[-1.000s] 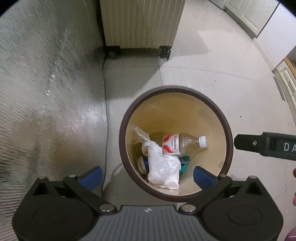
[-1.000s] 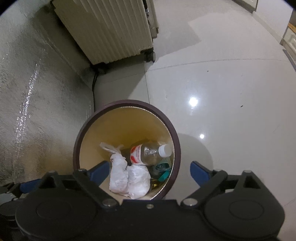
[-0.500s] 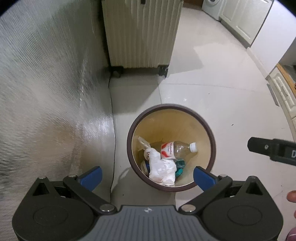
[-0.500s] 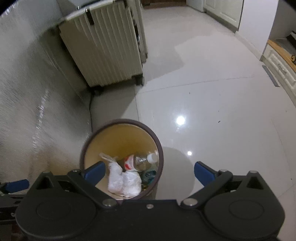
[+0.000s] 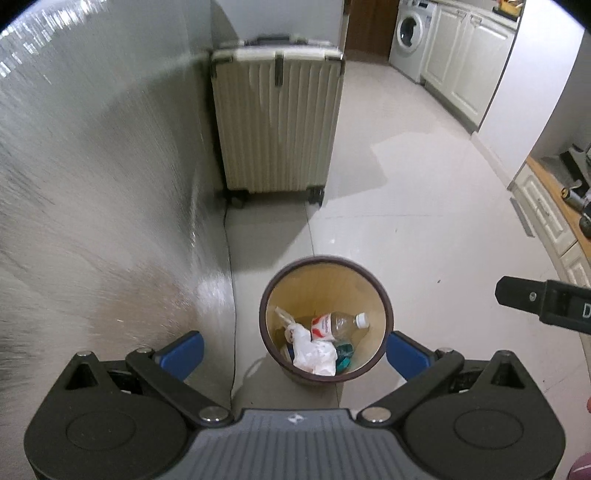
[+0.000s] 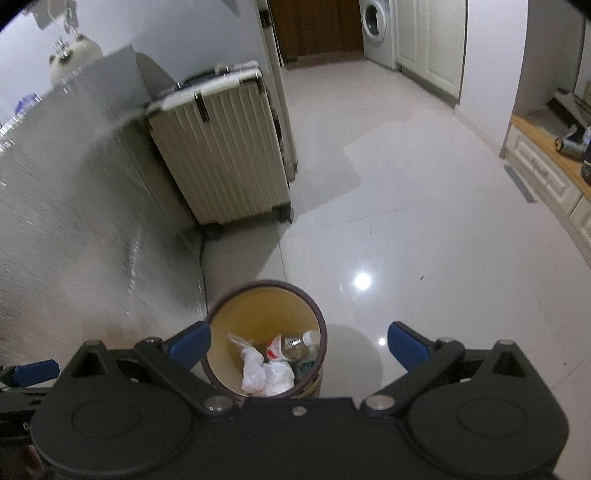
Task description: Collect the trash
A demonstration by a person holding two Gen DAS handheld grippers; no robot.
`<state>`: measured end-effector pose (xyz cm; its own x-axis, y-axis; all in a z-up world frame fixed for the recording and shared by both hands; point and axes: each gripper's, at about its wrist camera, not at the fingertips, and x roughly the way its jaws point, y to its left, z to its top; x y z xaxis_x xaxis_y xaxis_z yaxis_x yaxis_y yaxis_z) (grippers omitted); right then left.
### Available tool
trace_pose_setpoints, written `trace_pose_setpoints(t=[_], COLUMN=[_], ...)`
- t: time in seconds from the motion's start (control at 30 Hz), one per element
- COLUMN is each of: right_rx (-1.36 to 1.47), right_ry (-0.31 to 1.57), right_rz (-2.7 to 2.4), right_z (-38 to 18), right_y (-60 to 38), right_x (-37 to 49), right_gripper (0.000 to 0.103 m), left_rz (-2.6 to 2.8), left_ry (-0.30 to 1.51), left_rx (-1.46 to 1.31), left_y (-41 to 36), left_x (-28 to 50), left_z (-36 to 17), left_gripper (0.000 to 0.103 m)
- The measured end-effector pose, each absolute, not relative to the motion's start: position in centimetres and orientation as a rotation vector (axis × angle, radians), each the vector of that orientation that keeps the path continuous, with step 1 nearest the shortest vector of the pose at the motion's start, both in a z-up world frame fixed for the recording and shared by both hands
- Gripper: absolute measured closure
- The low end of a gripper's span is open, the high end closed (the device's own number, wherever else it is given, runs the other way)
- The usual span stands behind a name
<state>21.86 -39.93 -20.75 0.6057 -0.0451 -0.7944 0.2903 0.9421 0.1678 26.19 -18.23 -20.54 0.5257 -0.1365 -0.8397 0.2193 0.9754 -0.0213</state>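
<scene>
A round bin with a dark brown rim (image 5: 280,280) (image 6: 317,310) stands on the pale floor, well below both grippers. Inside lie a clear plastic bottle (image 5: 338,323) (image 6: 290,343) with a red label and white cap, a crumpled white bag (image 5: 314,354) (image 6: 266,373) and a bit of teal wrapper (image 5: 344,355). My left gripper (image 5: 293,349) is open, its blue pads wide apart with nothing between them. My right gripper (image 6: 299,341) is open too and holds nothing. The right gripper's black finger (image 5: 532,297) shows at the left wrist view's right edge.
A cream ribbed suitcase (image 5: 277,125) (image 6: 221,155) stands on wheels behind the bin, against a shiny silver wall panel (image 5: 92,203) (image 6: 74,229). White cabinets (image 5: 461,66) and a washing machine (image 5: 408,35) lie far back right. A low wooden-topped cabinet (image 6: 543,147) runs along the right.
Both grippers have risen away from the bin, which now looks much smaller. The whole suitcase and the far room have come into view. The trash in the bin has not moved.
</scene>
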Motion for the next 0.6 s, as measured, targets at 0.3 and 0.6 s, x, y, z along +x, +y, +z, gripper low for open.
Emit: trace_pose_setpoints(t=[0.3,0.6], right_rx=[0.253,0.225], right_ry=[0.8,0.701], right_rz=[-0.222,-0.224], right_z=[-13.4,-7.4], right_y=[-38.7,-37.1], right_x=[17.7,12.5], right_gripper=[0.0,0.0], left_rz=[-0.225,-0.229], left_ry=[0.879,0.791], left_rx=[0.084,0.088], left_y=[-17.8,-16.1], left_x=[21.9,17.4], left_z=[-13.0,-7.5], left_gripper=[0.0,0.0])
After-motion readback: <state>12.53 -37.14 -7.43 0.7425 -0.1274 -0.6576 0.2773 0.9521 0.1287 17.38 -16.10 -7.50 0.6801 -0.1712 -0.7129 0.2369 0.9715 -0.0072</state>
